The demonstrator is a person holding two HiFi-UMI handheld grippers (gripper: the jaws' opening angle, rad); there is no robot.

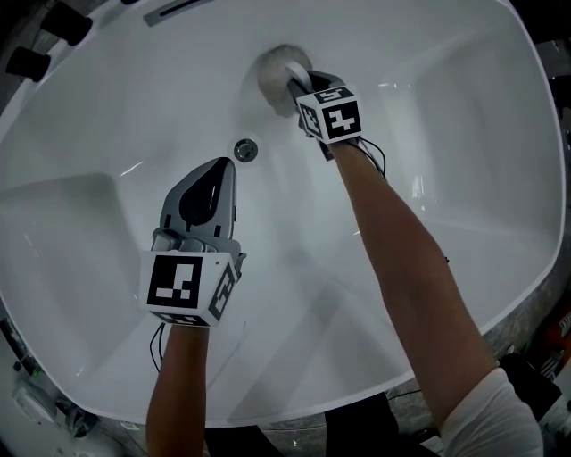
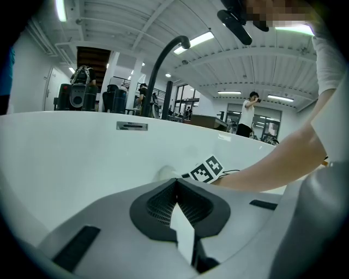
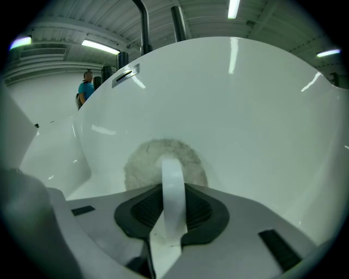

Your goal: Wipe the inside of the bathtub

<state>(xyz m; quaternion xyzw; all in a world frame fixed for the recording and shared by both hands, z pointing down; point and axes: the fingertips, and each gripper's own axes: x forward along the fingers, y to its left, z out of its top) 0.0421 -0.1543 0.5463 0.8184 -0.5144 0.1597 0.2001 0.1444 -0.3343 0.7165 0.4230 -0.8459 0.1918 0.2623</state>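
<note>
The white bathtub (image 1: 89,205) fills the head view. A round fluffy grey-white wiping pad (image 1: 278,71) lies flat against the tub's far inner wall. My right gripper (image 1: 299,87) is shut on the pad's white strap (image 3: 173,185); the pad (image 3: 142,158) spreads out behind the jaws in the right gripper view. My left gripper (image 1: 217,170) hovers over the tub floor just short of the round metal drain (image 1: 245,149), jaws shut with nothing between them. The left gripper view shows its closed tips (image 2: 175,182), with the pad (image 2: 163,173) beyond.
An overflow slot (image 2: 132,126) sits high on the far wall, under a dark curved faucet (image 2: 163,60). Dark knobs (image 1: 53,27) stand on the rim at the top left. Sloped backrests rise at both ends. People stand in the room beyond.
</note>
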